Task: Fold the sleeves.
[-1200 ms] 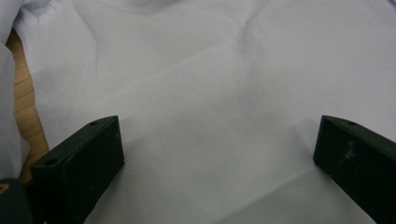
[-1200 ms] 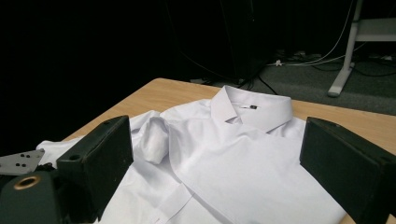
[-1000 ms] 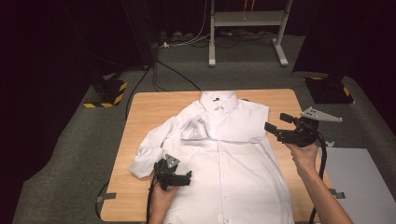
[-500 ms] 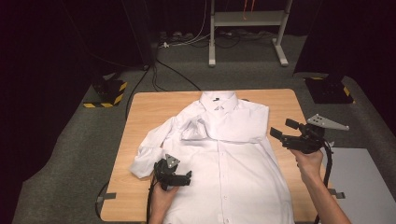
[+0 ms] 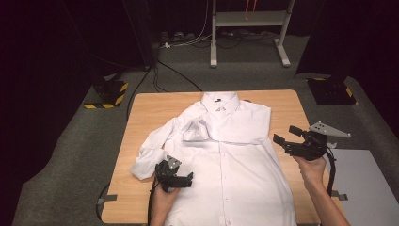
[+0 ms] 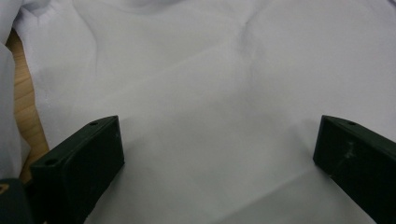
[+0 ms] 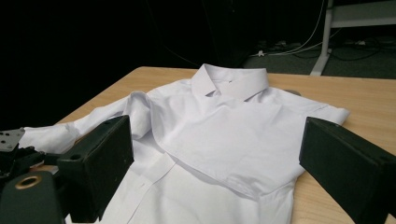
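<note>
left gripper [image 5: 181, 178] is down low over the white shirt [image 5: 235, 160] by the desk [image 5: 155, 108] front-left corner, jaws spread wide; shirt's flat mid-desk, collar at the far edge; right gripper [image 5: 288, 137] hangs off the right edge, jaws gaping too

1. Your left gripper [image 5: 188, 179] sits low near your body, jaws spread wide, pointing right.
2. Your right gripper [image 5: 286, 136] is held up off to the right, jaws wide apart too, aimed left.
3. Both forearms come in from the bottom.
</note>
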Tool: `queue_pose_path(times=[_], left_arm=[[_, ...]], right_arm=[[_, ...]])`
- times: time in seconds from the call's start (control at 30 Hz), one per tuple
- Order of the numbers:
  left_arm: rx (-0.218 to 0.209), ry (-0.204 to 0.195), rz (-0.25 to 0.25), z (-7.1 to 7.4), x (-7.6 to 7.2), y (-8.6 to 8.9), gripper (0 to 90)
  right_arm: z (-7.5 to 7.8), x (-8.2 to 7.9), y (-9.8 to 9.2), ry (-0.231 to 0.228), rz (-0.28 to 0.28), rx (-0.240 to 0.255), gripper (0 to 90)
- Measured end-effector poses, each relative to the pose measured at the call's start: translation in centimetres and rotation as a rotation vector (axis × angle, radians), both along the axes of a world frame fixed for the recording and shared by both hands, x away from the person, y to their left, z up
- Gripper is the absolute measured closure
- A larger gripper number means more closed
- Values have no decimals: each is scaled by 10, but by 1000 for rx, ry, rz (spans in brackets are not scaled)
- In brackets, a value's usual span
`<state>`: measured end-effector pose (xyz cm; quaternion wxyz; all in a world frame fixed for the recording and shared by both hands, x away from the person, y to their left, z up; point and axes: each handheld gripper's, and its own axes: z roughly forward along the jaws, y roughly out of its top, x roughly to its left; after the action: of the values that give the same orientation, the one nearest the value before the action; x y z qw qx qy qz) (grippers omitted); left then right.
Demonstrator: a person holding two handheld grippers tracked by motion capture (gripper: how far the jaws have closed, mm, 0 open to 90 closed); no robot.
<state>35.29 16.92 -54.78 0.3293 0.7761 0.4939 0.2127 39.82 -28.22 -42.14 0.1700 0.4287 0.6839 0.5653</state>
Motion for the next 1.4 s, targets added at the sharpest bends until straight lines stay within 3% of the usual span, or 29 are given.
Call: queue_pose_path(times=[0.13,0.4,1.0,1.4], left_arm=[[0,0,0,0,0,0,16],[0,0,0,0,0,0,16],[1,0,0,0,0,0,16],[1,0,0,0,0,0,16]], right_arm=[[-4,-1,-1,8,-2,1,98],[-12,-6,5,11,-13,-59,99],[-34,-9,4,46,-41,-96,101],[-54,-6,6,78,-72,-159,103]])
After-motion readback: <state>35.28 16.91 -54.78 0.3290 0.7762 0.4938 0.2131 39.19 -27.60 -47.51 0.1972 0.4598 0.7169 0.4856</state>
